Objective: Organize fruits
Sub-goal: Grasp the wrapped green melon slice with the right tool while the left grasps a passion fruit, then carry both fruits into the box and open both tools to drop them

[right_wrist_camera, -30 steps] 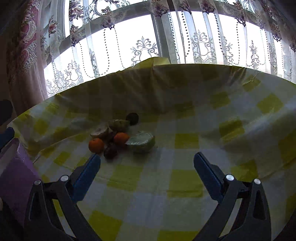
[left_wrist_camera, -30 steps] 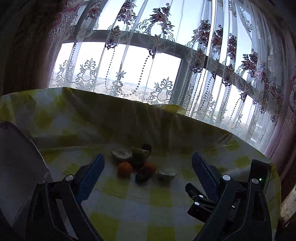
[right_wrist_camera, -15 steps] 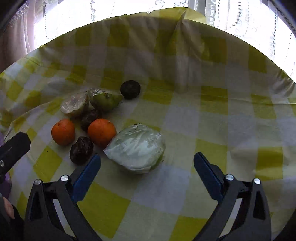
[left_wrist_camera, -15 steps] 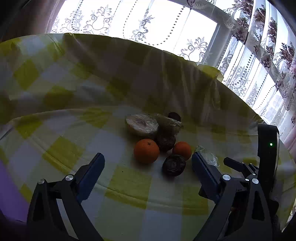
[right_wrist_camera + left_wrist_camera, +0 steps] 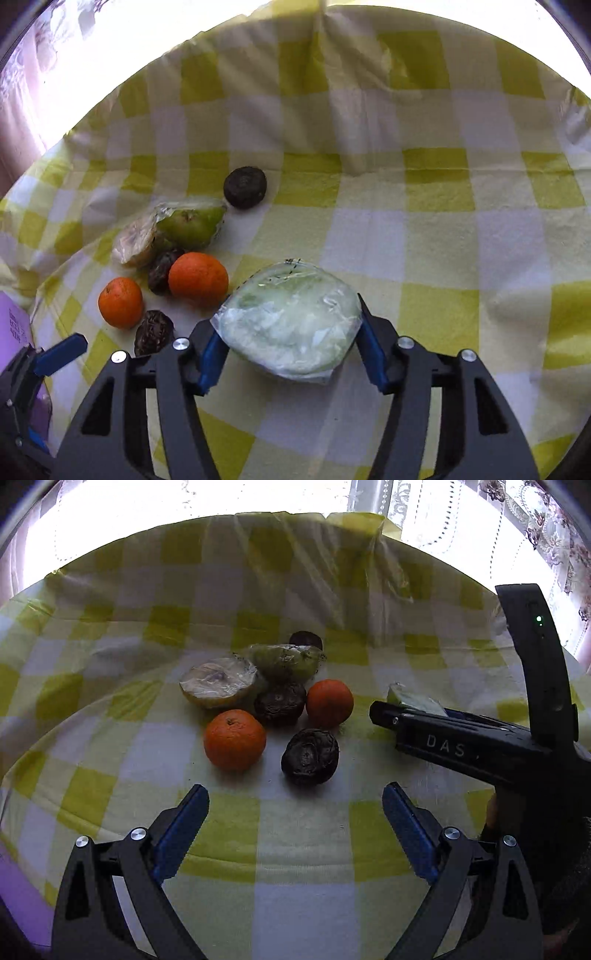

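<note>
On the yellow-checked cloth (image 5: 303, 849) lie two oranges (image 5: 234, 740) (image 5: 328, 703), three dark wrinkled fruits (image 5: 310, 757), a wrapped yellowish half (image 5: 218, 683) and a wrapped green fruit (image 5: 284, 661). My left gripper (image 5: 295, 794) stands open just short of the nearest dark fruit, nothing between its jaws. My right gripper (image 5: 290, 332) has its jaws closing on a plastic-wrapped pale green half (image 5: 291, 325), both blue pads touching its sides. In the left wrist view, the right gripper (image 5: 461, 742) hides most of that half.
A purple object (image 5: 14, 325) lies at the table's left edge. The cloth rises in a fold at the back, in front of a bright window with lace curtains (image 5: 535, 524). Open cloth lies to the right (image 5: 480, 258).
Both grippers came down and closer to the fruits. The right jaws went from wide open to narrowed around the wrapped green half. The left jaws stayed wide.
</note>
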